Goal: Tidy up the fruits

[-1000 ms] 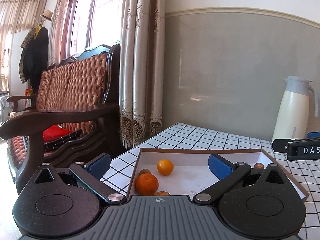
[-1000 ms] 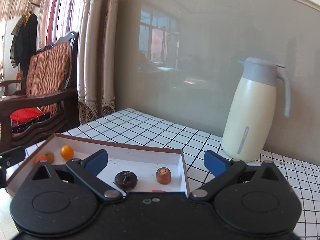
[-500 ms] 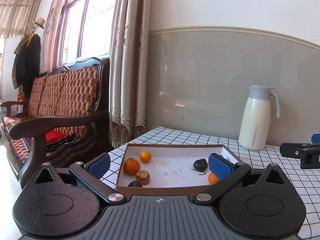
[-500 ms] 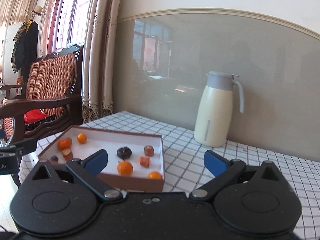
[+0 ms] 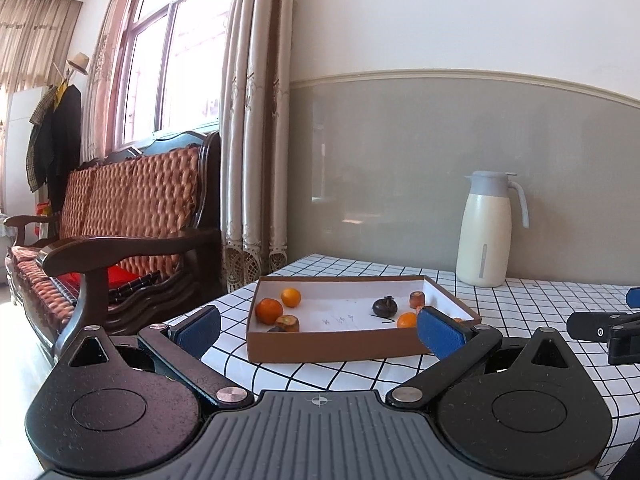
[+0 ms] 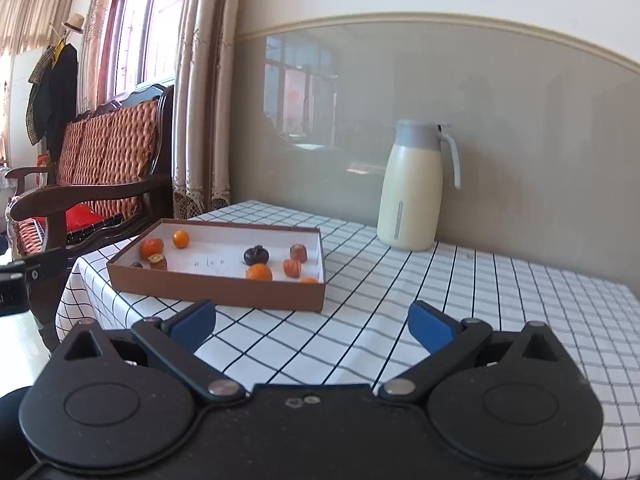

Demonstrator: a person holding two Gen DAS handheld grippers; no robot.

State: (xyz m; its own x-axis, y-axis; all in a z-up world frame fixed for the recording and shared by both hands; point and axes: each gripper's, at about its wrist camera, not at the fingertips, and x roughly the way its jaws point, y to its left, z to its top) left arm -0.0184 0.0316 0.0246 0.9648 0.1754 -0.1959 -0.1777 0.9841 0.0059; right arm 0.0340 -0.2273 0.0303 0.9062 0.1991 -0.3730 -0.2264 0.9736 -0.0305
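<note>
Fingers of both grippers stand wide apart with nothing between them. From the left wrist view, the left gripper (image 5: 318, 328), black with blue pads, hovers just short of the near wall of a shallow brown cardboard box with a white floor (image 5: 320, 346); its right pad overlaps the box's near right corner in the picture. From the right wrist view, the right gripper (image 6: 312, 324), of the same make, hangs over bare cloth, apart from the box (image 6: 216, 290), which lies ahead and to the left.

Both views show the counter (image 6: 440, 300) covered by a white cloth with a black grid. The box sits on it near the left edge. Inside, fruits lie in two loose groups. At the left end are two round orange tangerines (image 5: 269, 310) and (image 5: 291, 297), a cut brownish-orange piece (image 5: 288, 322) and a small dark fruit mostly hidden by the near wall. Toward the right end are a dark purple round fruit with a stem (image 6: 256, 255), an orange tangerine (image 6: 259, 272), two small reddish-brown stubby fruits (image 6: 299, 252) and (image 6: 292, 267), and an orange one (image 6: 308, 280) half hidden by the near wall. Faint handwriting marks the floor between the groups.

Farther back, a cream thermos jug with a grey lid and handle (image 6: 412, 188) stands against a grey wall panel (image 6: 520, 140). Left of the counter are a dark wooden sofa with woven orange cushions (image 5: 120, 216), beige curtains (image 5: 252, 120) and a window (image 5: 168, 64).
</note>
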